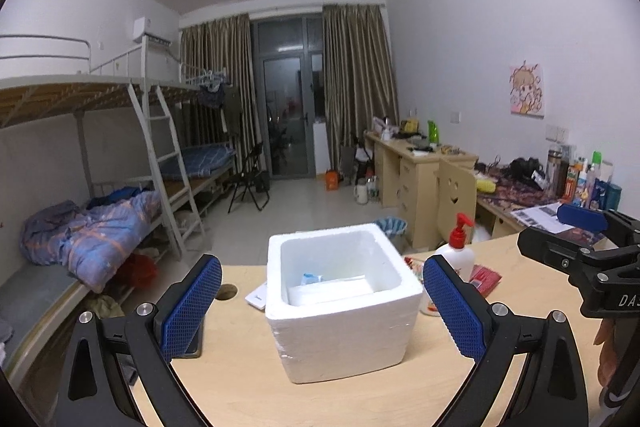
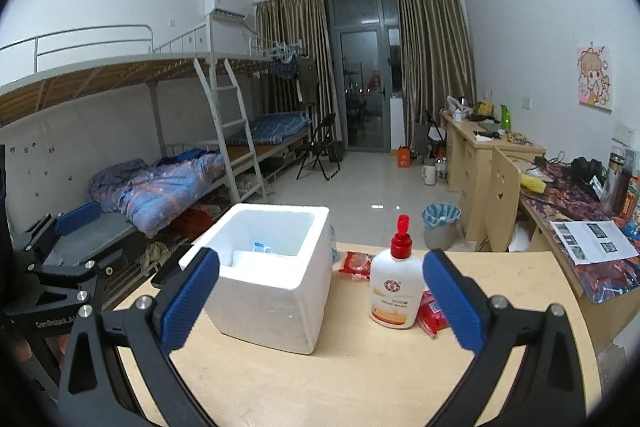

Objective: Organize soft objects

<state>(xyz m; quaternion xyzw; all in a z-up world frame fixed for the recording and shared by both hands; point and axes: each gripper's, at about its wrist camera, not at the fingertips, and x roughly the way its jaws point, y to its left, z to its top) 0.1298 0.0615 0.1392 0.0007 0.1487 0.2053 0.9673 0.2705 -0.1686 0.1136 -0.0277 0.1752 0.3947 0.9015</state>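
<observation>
A white foam box (image 1: 340, 303) (image 2: 268, 279) stands on the light wooden table (image 1: 360, 399) (image 2: 360, 379), holding a white soft pack (image 1: 332, 289) (image 2: 256, 257) with a blue-printed corner. Red packets (image 2: 354, 264) (image 1: 484, 277) lie behind and right of a white bottle with a red pump (image 2: 394, 287) (image 1: 458, 251). My left gripper (image 1: 322, 307) is open and straddles the box from the near side. My right gripper (image 2: 320, 301) is open, with the box and bottle between its fingers' lines; nothing is held. Each gripper shows at the other view's edge (image 1: 580, 247) (image 2: 68, 247).
A flat white item (image 1: 256, 297) lies left of the box, beside a round cable hole (image 1: 226, 291). A dark phone-like slab (image 1: 188, 351) sits under the left finger. Beyond the table are bunk beds, a bin (image 2: 440, 223) and cluttered desks along the right wall.
</observation>
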